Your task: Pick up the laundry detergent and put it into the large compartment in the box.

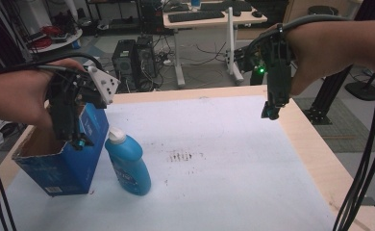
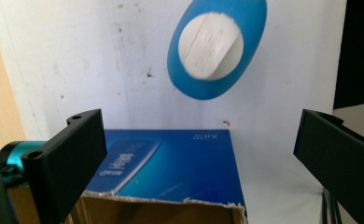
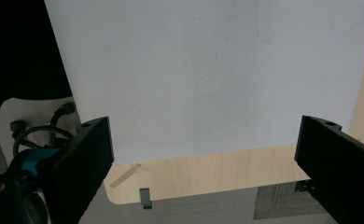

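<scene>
Near the left edge of the desk [image 1: 253,192], a blue bottle [image 1: 128,166] stands upright, white cap up, just beside an open-topped blue box [image 1: 63,168]. The left gripper [image 1: 77,139] hangs over the box, jaws wide. The right gripper [image 1: 271,111], also wide, hovers above the far right edge.

The left hand-held gripper [image 1: 75,139] points steeply downward at the left side, the person's left hand [image 1: 17,98] wrapped around its body, the grey three-cornered plate [image 1: 105,84] riding on top. Its jaws stand wide apart in the left gripper view, nothing between them. Over on the right, the right hand-held gripper [image 1: 271,111] hangs raised, aimed straight down, gripped by the right hand [image 1: 315,53]. Its jaws gape wide too. Cables [image 1: 363,159] trail off the right forearm.
</scene>
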Tool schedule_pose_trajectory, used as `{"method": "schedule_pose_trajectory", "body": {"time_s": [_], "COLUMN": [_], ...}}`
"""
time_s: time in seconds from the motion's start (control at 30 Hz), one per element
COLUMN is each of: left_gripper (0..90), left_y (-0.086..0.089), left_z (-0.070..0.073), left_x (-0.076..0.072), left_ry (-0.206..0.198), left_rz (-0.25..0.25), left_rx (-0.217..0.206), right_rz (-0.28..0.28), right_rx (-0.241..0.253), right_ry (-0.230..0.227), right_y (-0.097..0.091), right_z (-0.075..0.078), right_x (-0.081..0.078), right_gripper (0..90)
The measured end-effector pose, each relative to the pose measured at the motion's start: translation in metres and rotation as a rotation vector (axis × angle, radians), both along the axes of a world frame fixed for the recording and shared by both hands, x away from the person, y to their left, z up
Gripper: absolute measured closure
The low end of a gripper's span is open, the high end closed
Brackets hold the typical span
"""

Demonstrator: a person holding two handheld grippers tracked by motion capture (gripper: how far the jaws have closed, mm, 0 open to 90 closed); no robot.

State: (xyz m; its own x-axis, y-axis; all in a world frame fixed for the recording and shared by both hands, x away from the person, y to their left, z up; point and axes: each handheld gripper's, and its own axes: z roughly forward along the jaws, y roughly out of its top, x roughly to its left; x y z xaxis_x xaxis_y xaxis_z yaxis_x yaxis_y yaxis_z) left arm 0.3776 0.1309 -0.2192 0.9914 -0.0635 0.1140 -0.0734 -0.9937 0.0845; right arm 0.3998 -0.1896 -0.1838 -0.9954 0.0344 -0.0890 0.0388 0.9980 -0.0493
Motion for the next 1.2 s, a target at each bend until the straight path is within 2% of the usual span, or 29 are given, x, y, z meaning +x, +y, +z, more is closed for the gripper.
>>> {"method": "schedule_pose_trajectory", "body": {"time_s": [0.07,0.1,0.23,0.37,0.4,0.43,0.47,0.5,0.57,0.73,0.93,1.1,1.2], "left_gripper": [2.4,2.4,2.4,2.4,2.4,2.4,2.4,2.4,2.4,2.4,2.4,2.4,2.5], "left_y": [-0.001,-0.003,-0.009,-0.019,-0.019,-0.024,-0.024,-0.030,-0.035,-0.045,-0.047,-0.045,-0.043], "left_z": [0.000,0.000,-0.004,-0.018,-0.018,-0.026,-0.026,-0.033,-0.039,-0.047,-0.065,-0.070,-0.074], "left_x": [0.000,0.000,0.003,0.005,0.005,0.007,0.007,0.008,0.009,0.009,0.009,0.010,0.012], "left_ry": [0.006,0.012,0.023,0.041,0.041,0.054,0.054,0.063,0.072,0.080,0.097,0.096,0.088], "left_rz": [-0.009,-0.034,-0.077,-0.139,-0.139,-0.163,-0.163,-0.176,-0.191,-0.218,-0.228,-0.219,-0.217], "left_rx": [-0.001,0.001,0.005,0.029,0.029,0.038,0.038,0.053,0.065,0.074,0.106,0.079,0.078], "right_rz": [-0.007,-0.008,-0.028,-0.044,-0.044,-0.045,-0.045,-0.052,-0.055,-0.063,-0.057,-0.047,-0.039], "right_rx": [0.001,0.000,-0.011,-0.009,-0.009,-0.004,-0.004,-0.002,0.000,-0.001,-0.003,-0.008,-0.011], "right_ry": [-0.004,0.001,0.002,0.000,0.000,-0.002,-0.002,-0.003,0.000,0.003,-0.006,-0.005,-0.004], "right_y": [-0.001,-0.001,0.001,0.001,0.001,0.000,0.000,-0.001,-0.002,-0.007,-0.008,-0.004,-0.003], "right_z": [0.000,0.000,-0.002,-0.003,-0.003,-0.003,-0.003,-0.004,-0.006,-0.008,-0.008,-0.010,-0.011], "right_x": [-0.001,-0.001,-0.003,-0.002,-0.002,-0.001,-0.001,-0.002,-0.002,-0.004,-0.006,-0.007,-0.007], "right_gripper": [3.5,3.6,3.6,3.6,3.6,3.5,3.5,3.6,3.6,3.5,3.6,3.5,3.5]}}
